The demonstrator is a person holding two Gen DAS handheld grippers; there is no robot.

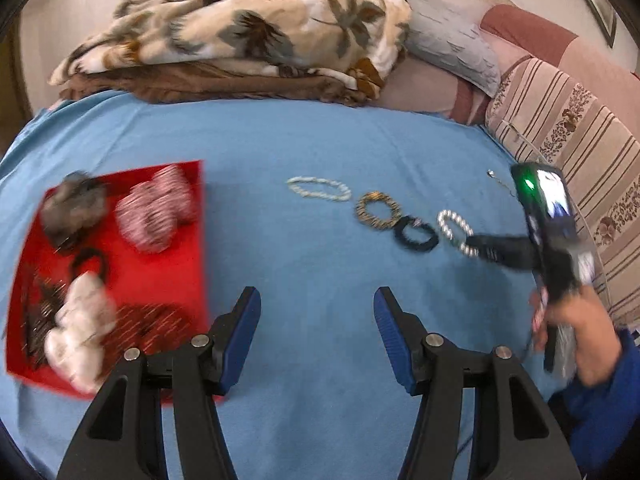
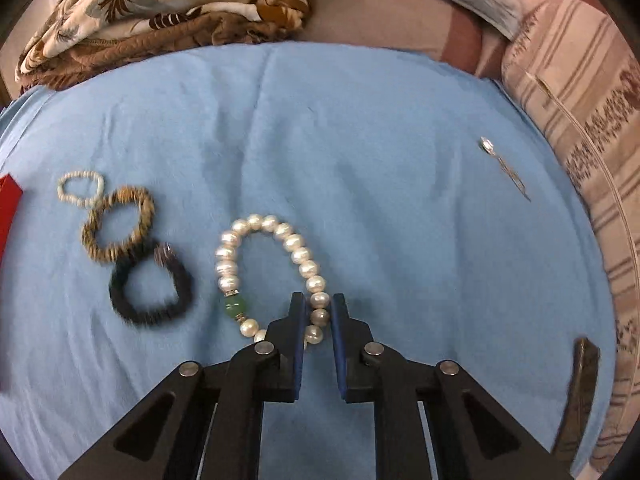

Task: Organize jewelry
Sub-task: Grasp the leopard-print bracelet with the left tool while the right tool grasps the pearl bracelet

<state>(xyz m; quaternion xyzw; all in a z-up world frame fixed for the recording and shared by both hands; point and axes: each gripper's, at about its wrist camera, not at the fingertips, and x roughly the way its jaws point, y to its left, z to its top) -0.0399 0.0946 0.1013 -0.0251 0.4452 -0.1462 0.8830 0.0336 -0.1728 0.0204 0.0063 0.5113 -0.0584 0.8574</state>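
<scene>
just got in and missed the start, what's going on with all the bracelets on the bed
A person with a gripper in each hand is sorting jewelry on a blue sheet. The right gripper has its fingers either side of a pearl bracelet, apparently closing on it. The left gripper hangs open and empty beside a red tray already holding scrunchies. Three more bracelets lie in a row.

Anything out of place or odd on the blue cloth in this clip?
One thing: a silver pin lies alone near the cloth's far right edge, apart from the row of bracelets. The right gripper straddles the pearl bracelet; nothing looks spilled or damaged.
</scene>
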